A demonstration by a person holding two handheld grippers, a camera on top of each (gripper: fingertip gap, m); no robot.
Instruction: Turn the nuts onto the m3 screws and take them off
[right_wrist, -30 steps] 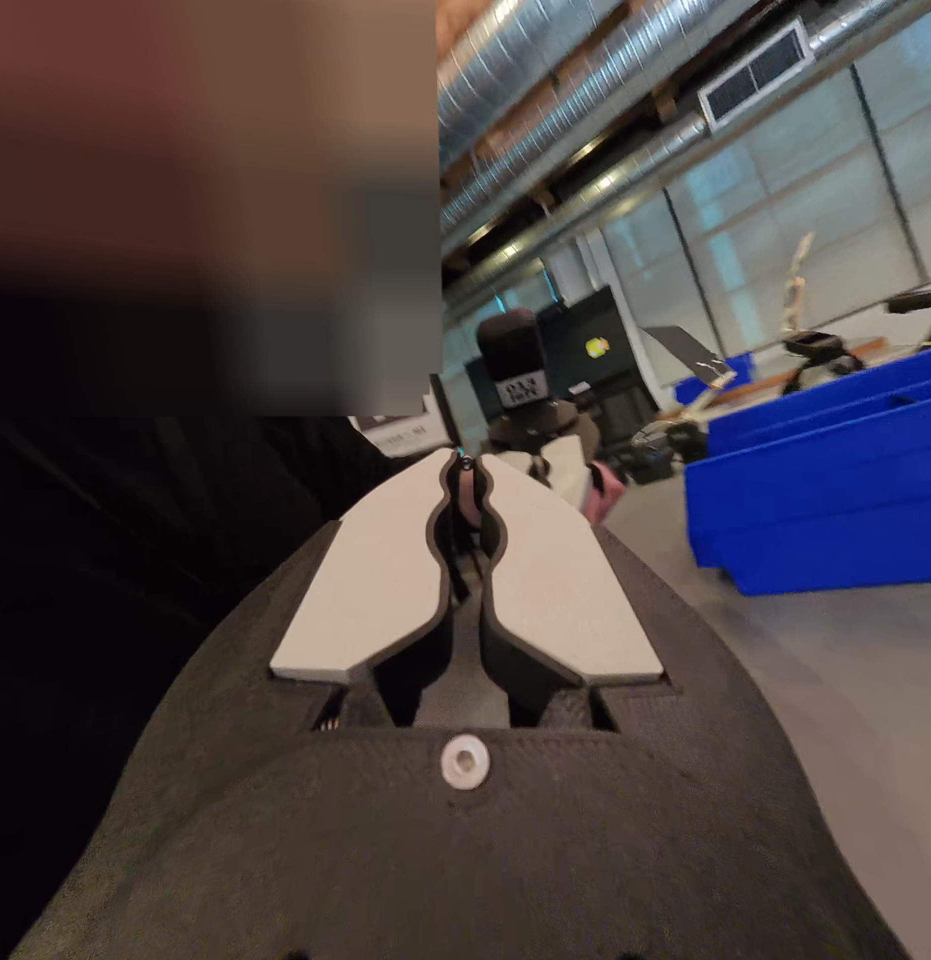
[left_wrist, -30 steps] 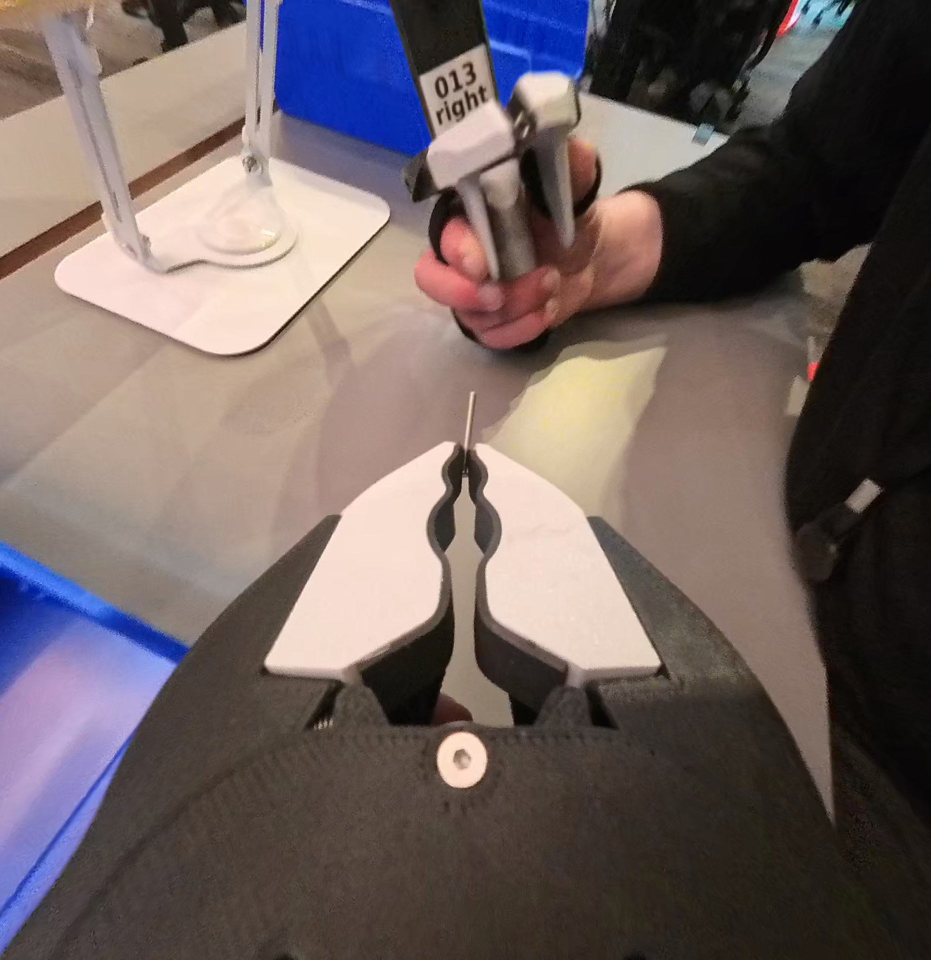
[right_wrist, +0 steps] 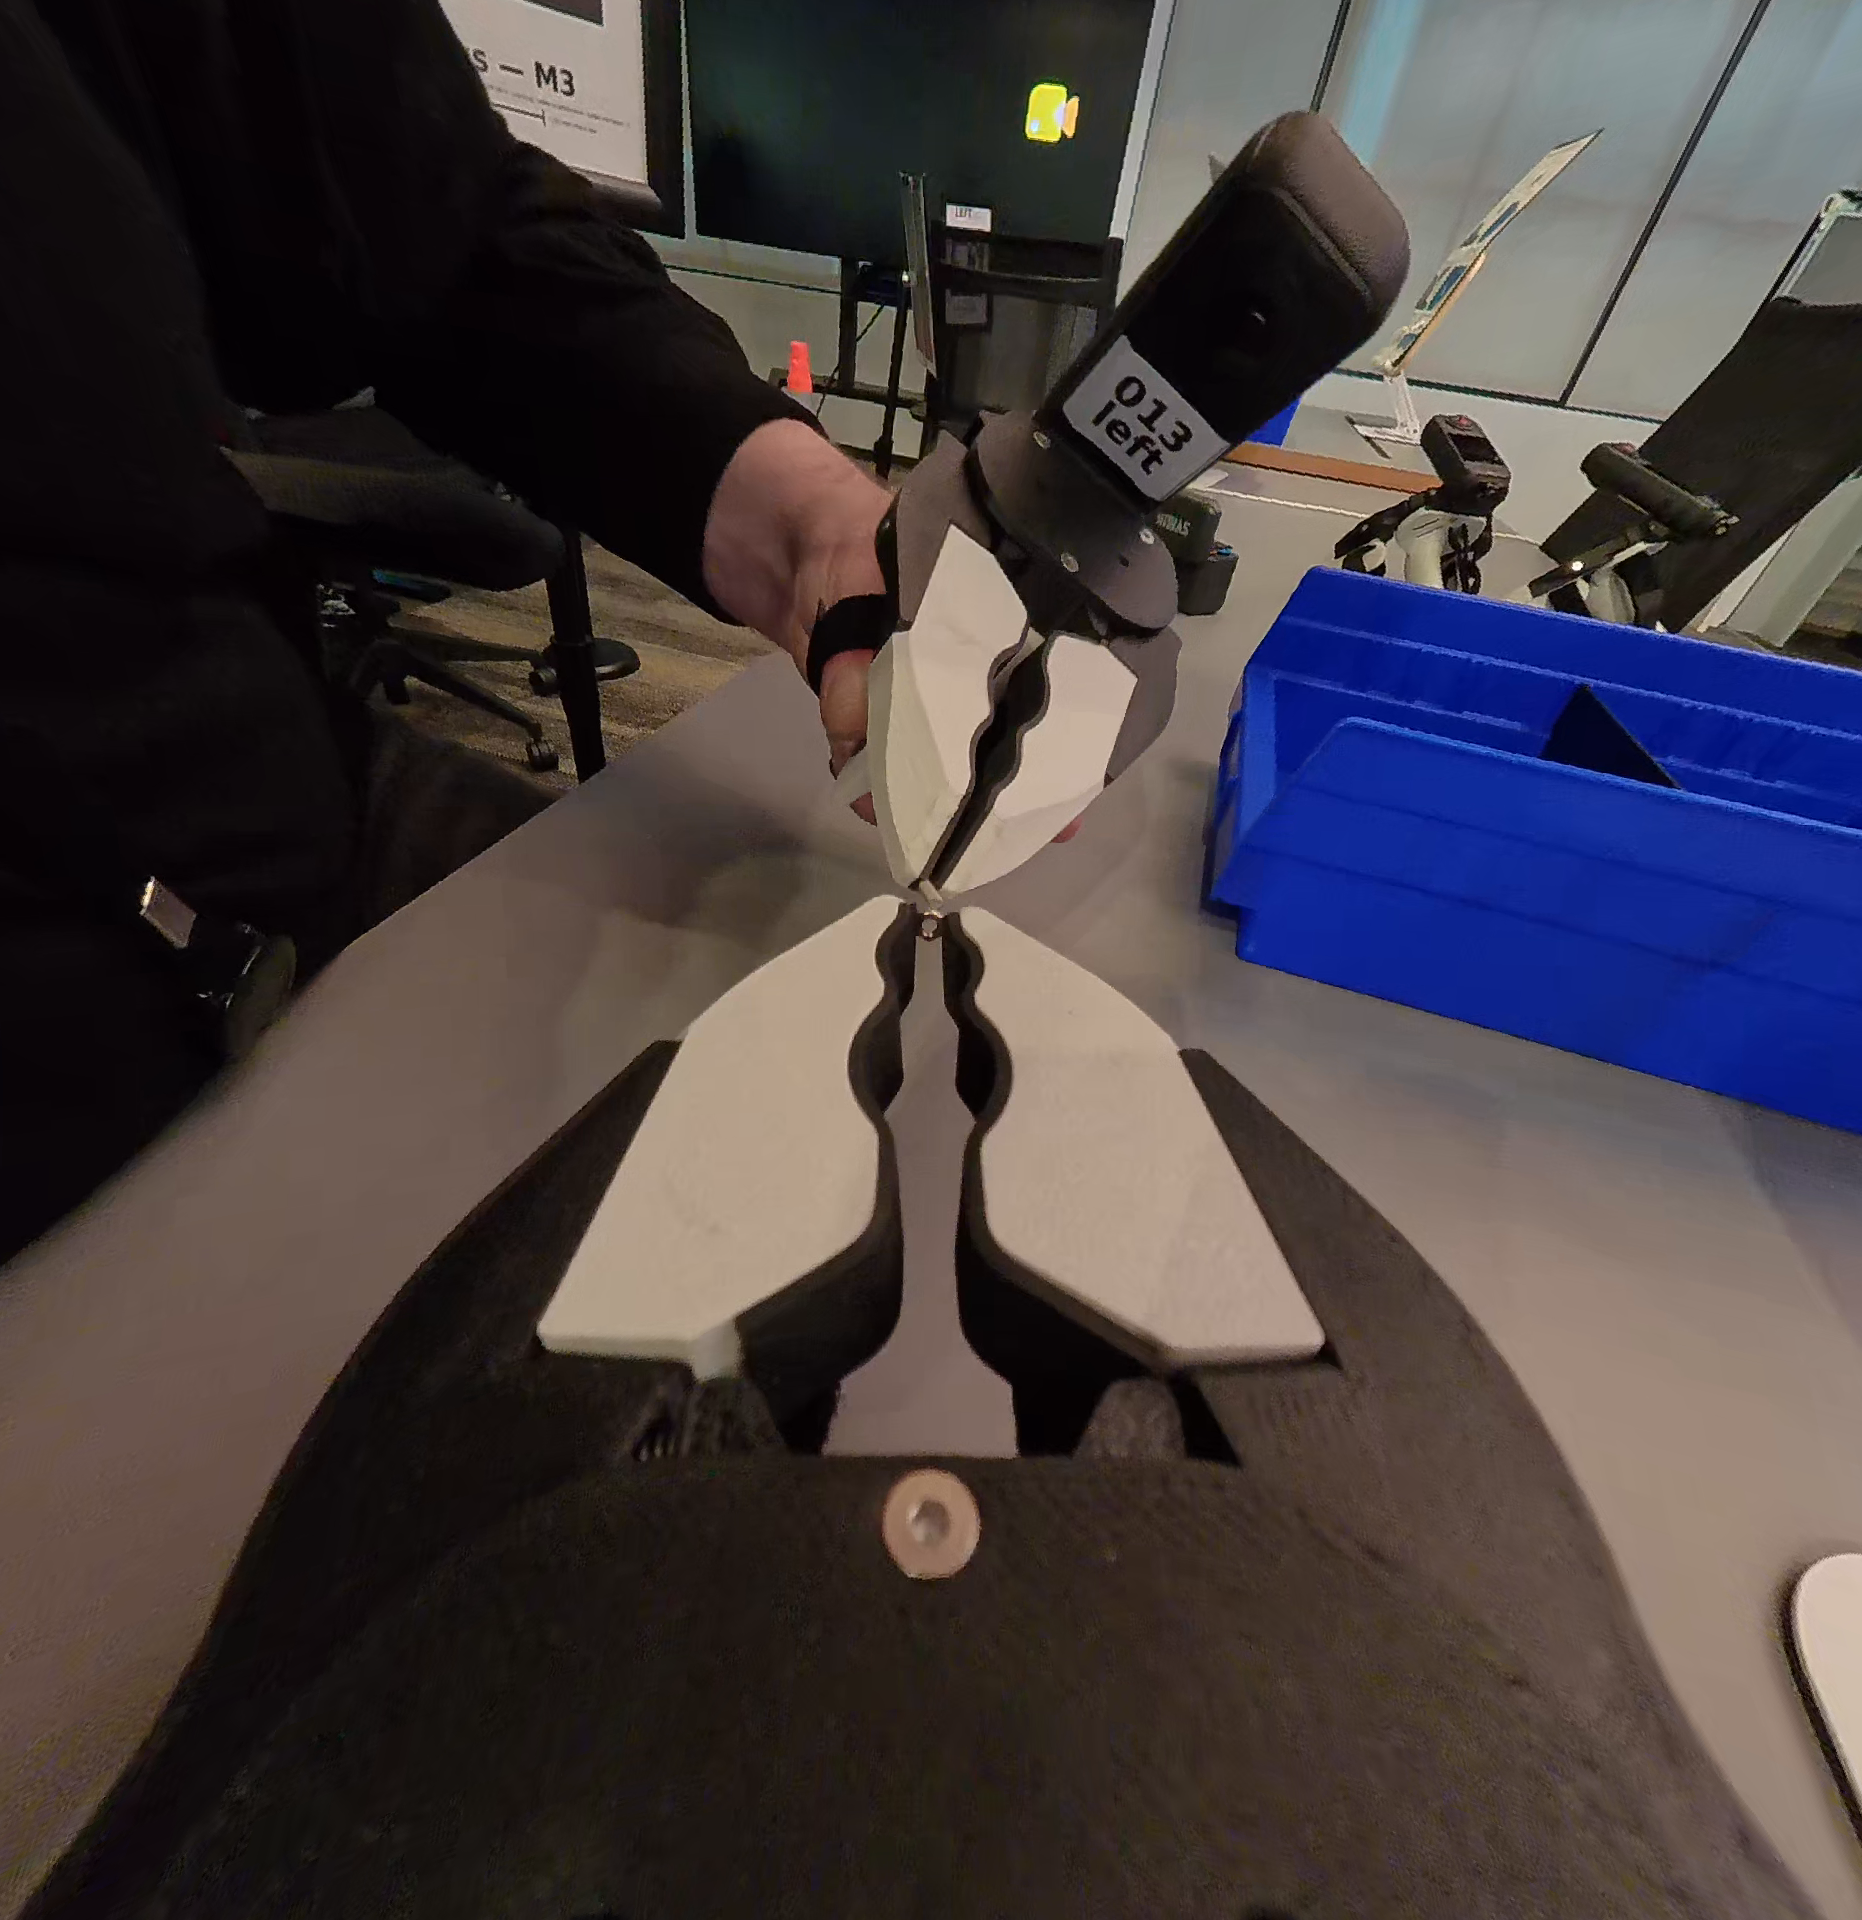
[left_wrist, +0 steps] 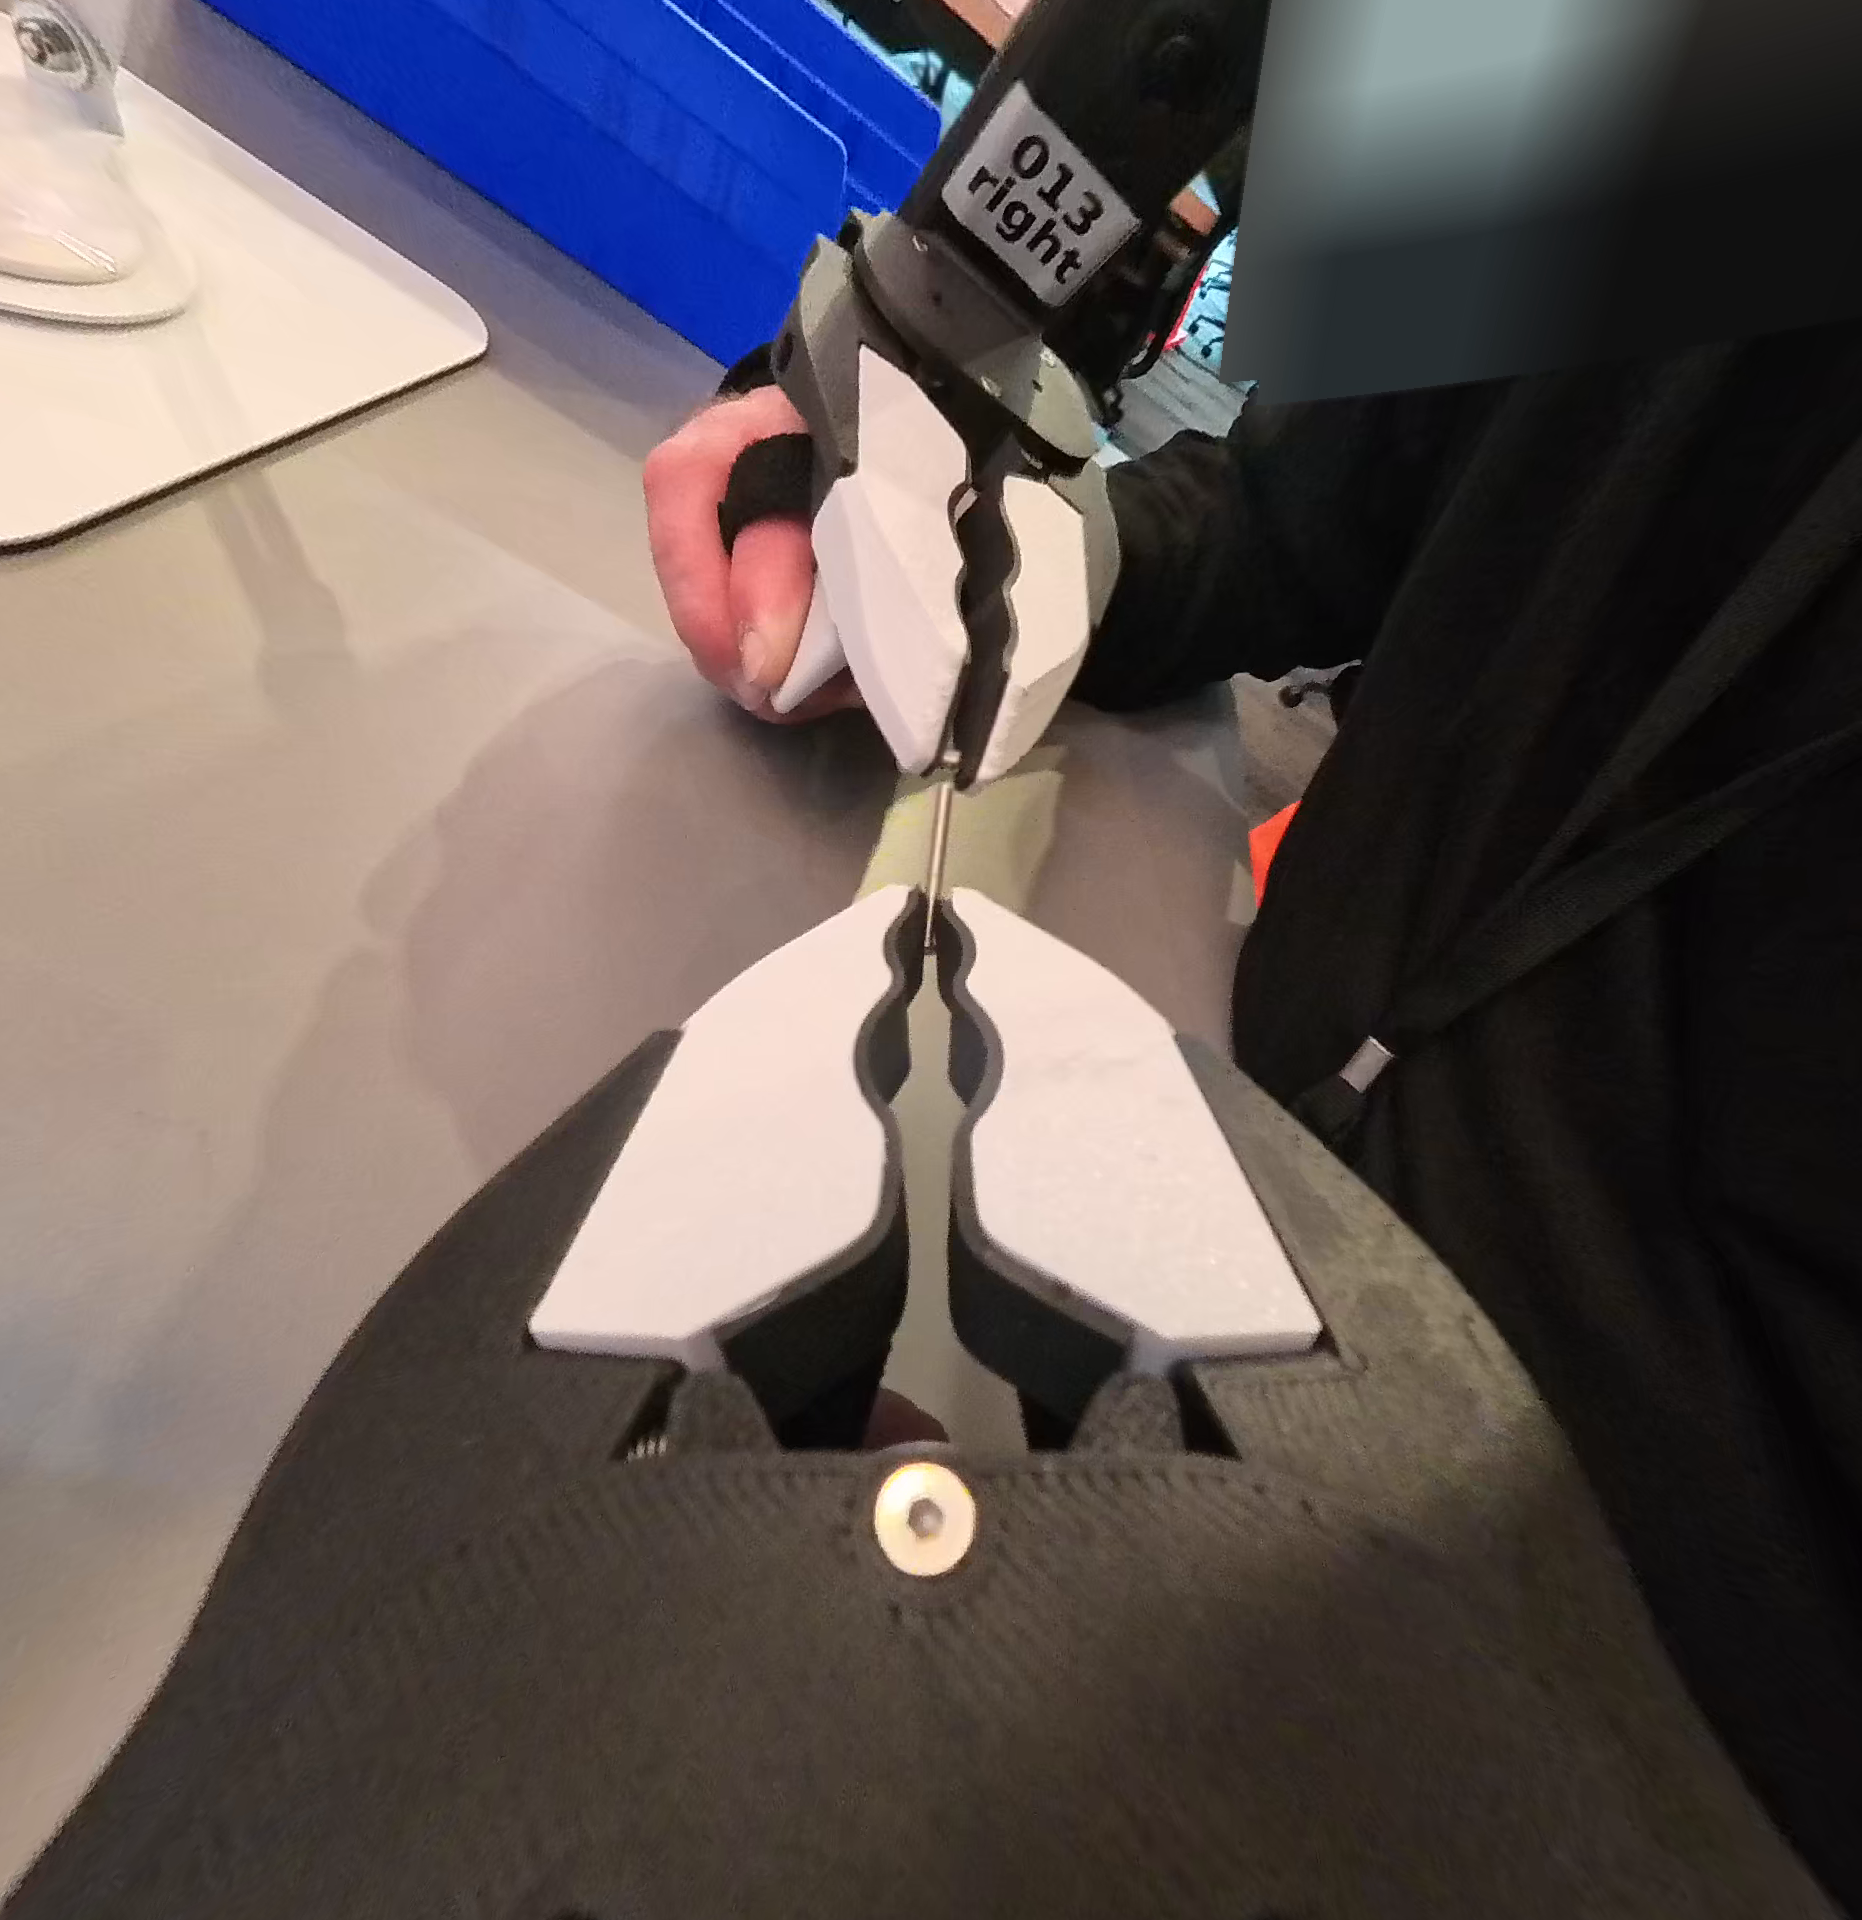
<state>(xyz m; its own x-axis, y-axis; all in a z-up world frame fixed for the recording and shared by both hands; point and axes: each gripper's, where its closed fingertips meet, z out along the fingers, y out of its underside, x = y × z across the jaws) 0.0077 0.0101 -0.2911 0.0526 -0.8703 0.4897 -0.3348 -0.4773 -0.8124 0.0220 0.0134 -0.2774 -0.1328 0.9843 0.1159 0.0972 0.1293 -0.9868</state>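
One screw [left_wrist: 939, 844] shows, a thin bare metal shaft, and one small nut [right_wrist: 928, 924]; two grippers meet over the grey table [left_wrist: 283, 831] tip to tip. The left gripper [left_wrist: 932, 914] has its jaws closed down to a narrow slit and pinches the near end of the screw between its white fingertips [left_wrist: 994, 920], so that the shaft stands out forward from them. The right gripper [left_wrist: 948, 769] comes down from above at a tilt, its jaws likewise nearly closed, and its tips sit at the far end of the screw. In the right wrist view the right gripper [right_wrist: 928, 920] pinches the nut at its very tip, and the left gripper [right_wrist: 932, 888] points down at it, the two pairs of tips almost touching; the screw is foreshortened there and hard to make out. Two blue bins [right_wrist: 1529, 831] stand side by side on the table; one holds a dark triangular piece [right_wrist: 1602, 743], and what else lies inside them cannot be told. A white base plate [left_wrist: 179, 395] lies flat on the table to the left. One hand [left_wrist: 719, 561] of the person, in a black sleeve, grips the right gripper's handle, with a finger through a black strap; the other hand [right_wrist: 802, 561] holds the left gripper in the same way.
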